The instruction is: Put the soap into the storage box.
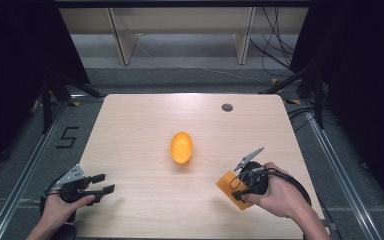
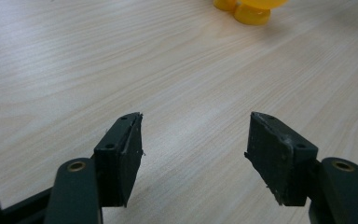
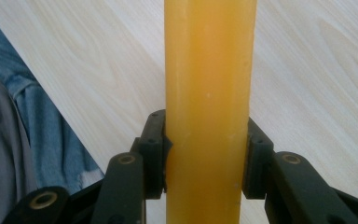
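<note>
1. The right gripper clamps both jaws on a flat orange slab-shaped block at the near right of the pale wooden table.
2. The left gripper, near left, is spread wide, holding nothing.
3. A yellow-orange perforated oval shell lies mid-table, apart from both.

The table is a pale wood-grain top, smooth with a low satin sheen; fine streaked grain shows clearly in the left gripper view. The orange block looks like smooth, slightly waxy plastic, semi-gloss, with faint scuffs and specks on its face. The yellow perforated piece reads as glossy moulded plastic. The right gripper has matt black plastic jaws with brass-coloured metal bushings at the pivots. The left gripper shows the same matt black finish, its inner pads rough and chipped at the edges. Its top plate looks like dull grey metal.
</note>
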`<action>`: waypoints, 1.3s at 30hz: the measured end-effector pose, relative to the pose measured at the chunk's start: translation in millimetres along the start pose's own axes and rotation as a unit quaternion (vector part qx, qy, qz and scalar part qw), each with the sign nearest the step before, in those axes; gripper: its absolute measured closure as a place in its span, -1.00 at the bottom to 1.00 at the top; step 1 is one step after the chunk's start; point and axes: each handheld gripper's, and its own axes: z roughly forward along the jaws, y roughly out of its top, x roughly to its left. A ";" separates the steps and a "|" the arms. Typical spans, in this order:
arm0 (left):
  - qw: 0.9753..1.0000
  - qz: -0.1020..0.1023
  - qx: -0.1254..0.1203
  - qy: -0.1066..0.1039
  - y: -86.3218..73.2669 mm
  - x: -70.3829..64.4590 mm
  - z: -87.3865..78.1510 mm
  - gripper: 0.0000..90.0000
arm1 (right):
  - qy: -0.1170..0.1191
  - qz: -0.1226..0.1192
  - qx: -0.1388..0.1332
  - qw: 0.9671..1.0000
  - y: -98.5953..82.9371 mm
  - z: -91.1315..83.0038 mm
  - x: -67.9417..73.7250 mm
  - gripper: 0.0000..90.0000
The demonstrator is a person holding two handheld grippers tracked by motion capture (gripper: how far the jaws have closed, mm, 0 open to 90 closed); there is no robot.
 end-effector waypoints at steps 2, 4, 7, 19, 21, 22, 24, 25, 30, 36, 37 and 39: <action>1.000 -0.001 -0.001 0.000 0.0 0.1 0.0 -0.22 | 0.002 0.006 -0.008 1.000 1.3 0.8 2.6 0.37; 1.000 -0.001 0.001 0.006 0.2 -0.3 -0.5 -0.22 | 0.003 0.015 -0.008 1.000 2.6 0.6 5.3 0.37; 1.000 -0.001 -0.001 0.003 0.1 -0.1 -0.3 -0.22 | -0.005 0.041 -0.010 0.999 5.7 -0.1 10.9 0.37; 1.000 -0.003 -0.002 -0.001 0.2 0.6 -0.5 -0.22 | -0.020 0.130 -0.036 0.991 21.2 0.7 22.6 0.37; 1.000 -0.003 -0.002 -0.001 0.1 0.5 -0.5 -0.22 | -0.019 0.135 -0.025 0.990 24.3 0.1 24.8 0.37; 1.000 -0.003 -0.002 -0.001 0.1 0.5 -0.6 -0.22 | -0.013 0.141 -0.034 0.989 26.6 0.6 26.3 0.37; 1.000 -0.004 -0.002 -0.001 0.1 0.7 -0.5 -0.22 | -0.018 0.138 -0.038 0.990 28.3 -0.1 25.7 0.37; 1.000 -0.004 -0.002 -0.001 0.2 0.8 -0.5 -0.22 | -0.019 0.148 -0.041 0.988 29.0 -0.3 26.4 0.37; 1.000 -0.008 -0.007 -0.002 0.2 0.4 -0.4 -0.22 | -0.016 0.163 -0.047 0.985 33.8 -2.0 24.5 0.37; 1.000 -0.008 -0.006 -0.002 0.3 0.5 -0.3 -0.22 | -0.028 0.186 -0.038 0.981 39.2 -2.2 25.3 0.37; 1.000 -0.008 -0.007 -0.002 0.3 0.5 -0.3 -0.22 | -0.020 0.203 -0.035 0.978 42.3 -3.4 27.1 0.37; 1.000 -0.008 -0.007 -0.002 0.3 0.6 -0.4 -0.22 | -0.022 0.202 -0.036 0.978 45.2 -3.5 27.1 0.37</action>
